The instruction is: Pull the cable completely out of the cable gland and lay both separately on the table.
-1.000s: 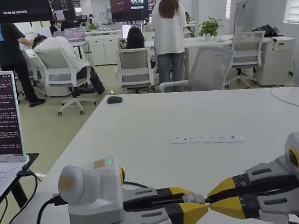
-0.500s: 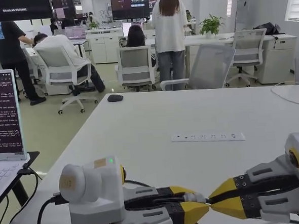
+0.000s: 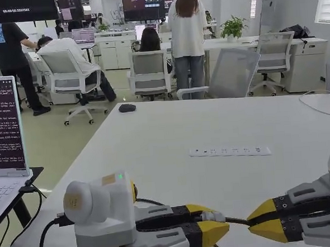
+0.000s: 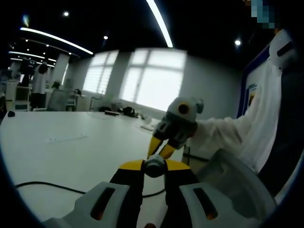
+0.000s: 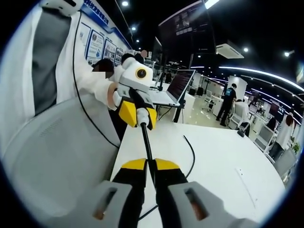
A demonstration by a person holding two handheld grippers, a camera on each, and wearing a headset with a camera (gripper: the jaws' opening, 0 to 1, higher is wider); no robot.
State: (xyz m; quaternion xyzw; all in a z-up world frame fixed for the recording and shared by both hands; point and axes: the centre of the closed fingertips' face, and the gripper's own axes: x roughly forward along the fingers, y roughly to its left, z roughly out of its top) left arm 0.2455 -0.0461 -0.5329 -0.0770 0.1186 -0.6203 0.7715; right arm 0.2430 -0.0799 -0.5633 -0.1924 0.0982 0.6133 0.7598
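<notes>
Low over the near edge of the white table (image 3: 155, 152), my left gripper (image 3: 220, 222) is shut on a small white cable gland (image 3: 214, 216). A thin black cable (image 3: 237, 221) runs out of the gland to the right, and my right gripper (image 3: 250, 219) is shut on it. A short bare stretch of cable spans the gap between the two grippers. In the left gripper view the gland (image 4: 154, 165) sits between my yellow jaws, with the right gripper (image 4: 159, 151) straight ahead. From the right gripper view the cable (image 5: 146, 142) leads from my jaws to the gland (image 5: 142, 115) in the left gripper (image 5: 137, 124).
A white power strip (image 3: 229, 151) lies mid-table and a black mouse (image 3: 126, 108) near the far edge. An open laptop (image 3: 3, 133) stands at the left on a side stand. A loose black lead (image 3: 150, 203) curves over the table. Office chairs and people stand beyond.
My right gripper has moved right, away from the left one. Their tips were nearly touching; now a stretch of black cable shows between them. The left gripper has stayed put.
</notes>
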